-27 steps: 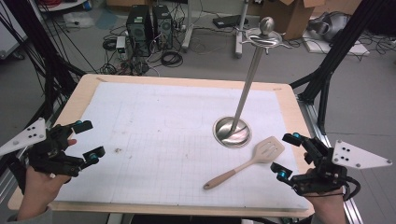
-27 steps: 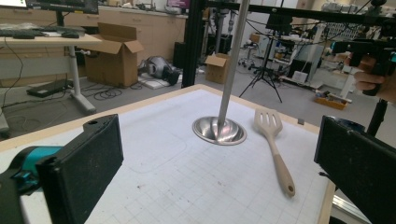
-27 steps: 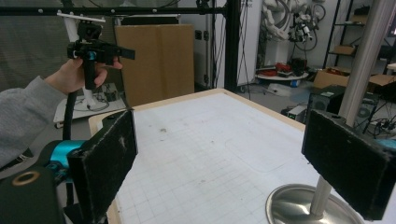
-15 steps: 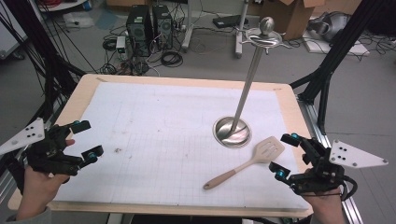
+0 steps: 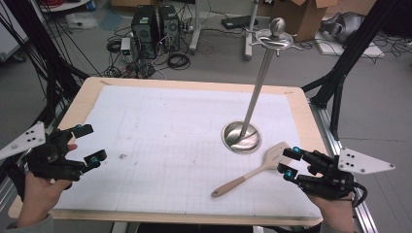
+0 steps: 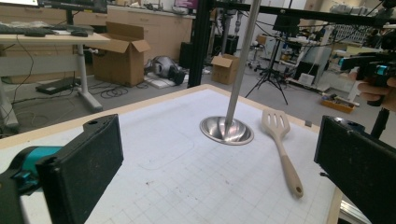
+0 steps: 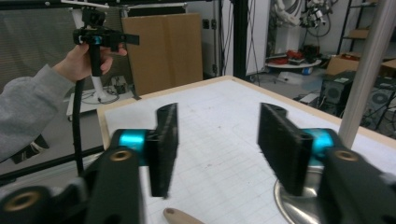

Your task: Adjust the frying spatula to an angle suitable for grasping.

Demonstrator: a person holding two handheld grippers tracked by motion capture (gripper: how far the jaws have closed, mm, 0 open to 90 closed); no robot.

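Risk: beige slotted spatula with wooden-look handle (image 5: 252, 172) lies flat on white gridded mat (image 5: 170, 145), head just beside round steel base of tall hook stand (image 5: 241, 137); shallow approach could skid it or nudge stand pole. Right gripper (image 5: 287, 163) near spatula head, jaws about half apart, nothing between. Left gripper (image 5: 90, 144) well apart at mat's left edge, wide open, empty. Light wood table rim (image 5: 87, 90), lab floor beyond: cables, PC towers (image 5: 155, 24), cardboard boxes.
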